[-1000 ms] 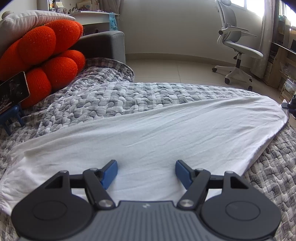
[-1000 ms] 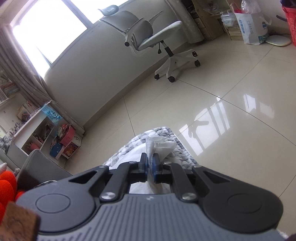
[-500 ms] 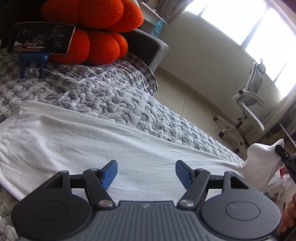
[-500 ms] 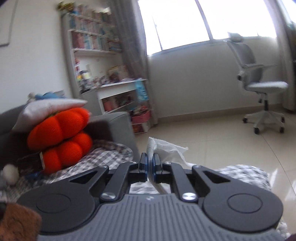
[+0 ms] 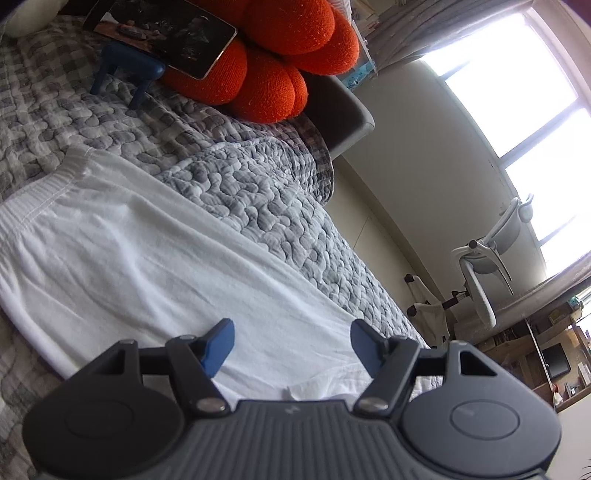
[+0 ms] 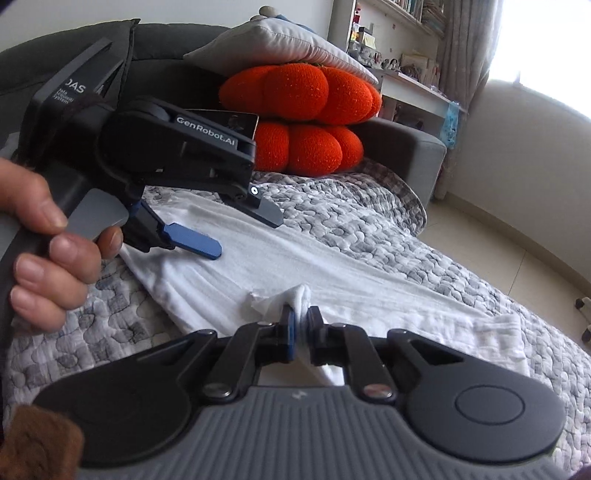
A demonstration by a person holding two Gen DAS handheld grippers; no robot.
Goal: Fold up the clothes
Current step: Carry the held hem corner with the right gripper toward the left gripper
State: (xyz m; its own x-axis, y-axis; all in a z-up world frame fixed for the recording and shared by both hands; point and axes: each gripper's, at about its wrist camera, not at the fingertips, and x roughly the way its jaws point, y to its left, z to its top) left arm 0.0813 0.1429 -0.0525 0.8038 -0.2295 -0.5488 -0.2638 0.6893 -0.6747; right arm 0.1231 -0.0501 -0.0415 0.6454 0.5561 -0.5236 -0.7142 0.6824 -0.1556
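A: Well, where does the white garment (image 6: 332,280) lie?

B: Spread flat across the grey quilted blanket (image 5: 258,206) on the sofa (image 6: 410,147), its ribbed hem toward the orange knot cushion (image 5: 280,55). One garment, one blanket.

A: Its edges?

B: In the left wrist view the far long edge runs free over the blanket, with a wide strip of quilt beyond it before the drop to the tiled floor (image 6: 517,236). The near corner is bunched up in the right gripper (image 6: 302,334).

A: Pinched?

B: Yes, a white fold sits between its blue pads, and its jaws are opening.

A: And the left gripper (image 5: 291,345)?

B: Spread wide, nothing between its fingers, hovering over the cloth; a hand (image 6: 48,236) holds its handle.

A: What crowds the space?

B: One phone (image 5: 162,33) on a small blue stand (image 5: 125,70) just beside the cushion, well apart from the garment. One white office chair (image 5: 487,266) stands out on the floor.
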